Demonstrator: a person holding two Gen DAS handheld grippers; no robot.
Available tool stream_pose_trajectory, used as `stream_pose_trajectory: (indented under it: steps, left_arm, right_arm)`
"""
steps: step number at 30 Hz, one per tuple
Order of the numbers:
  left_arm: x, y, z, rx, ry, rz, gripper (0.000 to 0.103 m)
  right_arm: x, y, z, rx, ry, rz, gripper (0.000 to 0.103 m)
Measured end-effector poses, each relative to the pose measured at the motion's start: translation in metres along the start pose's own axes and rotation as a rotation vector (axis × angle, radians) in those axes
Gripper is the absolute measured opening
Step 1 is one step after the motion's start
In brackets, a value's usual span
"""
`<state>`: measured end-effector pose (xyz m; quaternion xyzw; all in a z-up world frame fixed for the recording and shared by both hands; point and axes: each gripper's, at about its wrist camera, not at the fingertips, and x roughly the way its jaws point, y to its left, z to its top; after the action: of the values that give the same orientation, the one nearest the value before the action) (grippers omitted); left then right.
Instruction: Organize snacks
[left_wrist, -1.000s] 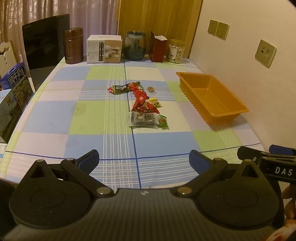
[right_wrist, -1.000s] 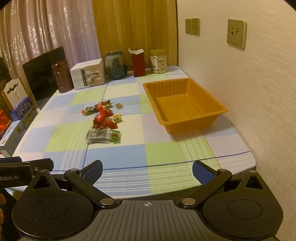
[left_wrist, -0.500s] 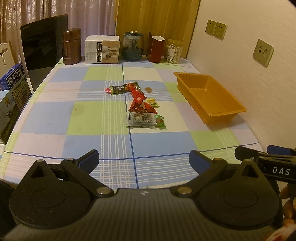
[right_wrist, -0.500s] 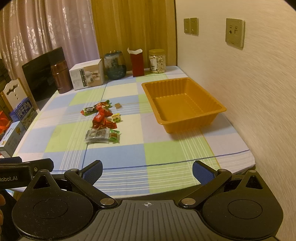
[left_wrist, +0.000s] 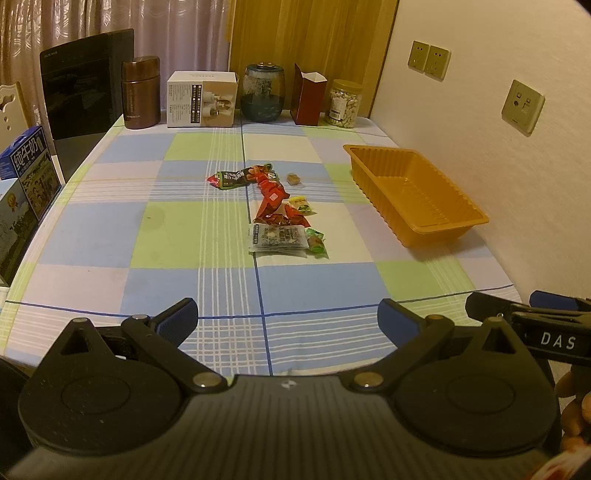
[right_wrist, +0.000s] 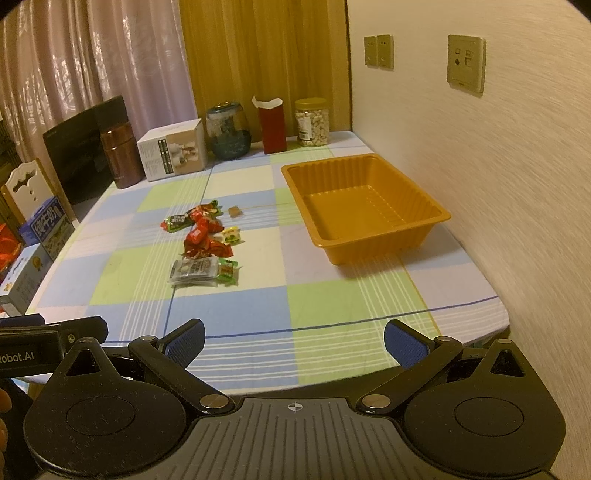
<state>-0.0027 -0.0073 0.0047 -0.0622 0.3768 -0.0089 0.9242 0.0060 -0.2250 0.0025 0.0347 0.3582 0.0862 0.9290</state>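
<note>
You hold the left tool (left_wrist: 287, 319) and right tool (right_wrist: 294, 341) over the near tabletop (left_wrist: 110, 221) edge, both spread wide and empty. The snacks (left_wrist: 275, 214) lie clustered mid-tabletop. The orange tray (right_wrist: 364, 206), to their right by the wall, holds nothing. Jars and boxes line the far edge.

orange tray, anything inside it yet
Nothing: the orange tray shows only its bare ribbed floor and walls. Its near wall hides a thin strip of floor. The snack packets all lie on the checked tablecloth beside it.
</note>
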Motion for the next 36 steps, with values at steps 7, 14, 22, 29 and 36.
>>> stream_pose_trajectory:
  steps: [7,14,22,29,36]
  left_arm:
    - [0.0,0.0005,-0.0001,0.0,0.0,-0.001,0.103]
    - [0.0004,-0.0026,0.0007,0.0,0.0,-0.002,0.103]
    - [0.0006,-0.0025,0.0001,-0.002,0.0,-0.003,0.103]
    - [0.0006,-0.0015,-0.0003,-0.001,-0.001,-0.004,0.103]
    - [0.0008,-0.0028,-0.0005,-0.003,-0.001,-0.005,0.103]
  right_arm:
    - [-0.0003,-0.0004,-0.0003,0.002,-0.001,0.001,0.102]
    - [-0.0008,-0.001,-0.0001,0.003,-0.001,0.001,0.102]
    - [-0.0006,-0.0011,-0.0001,0.004,-0.001,0.002,0.102]
    - [-0.0007,-0.0013,0.0001,0.005,-0.002,0.001,0.102]
    - [-0.0004,-0.0012,0.0,0.005,-0.001,0.002,0.102]
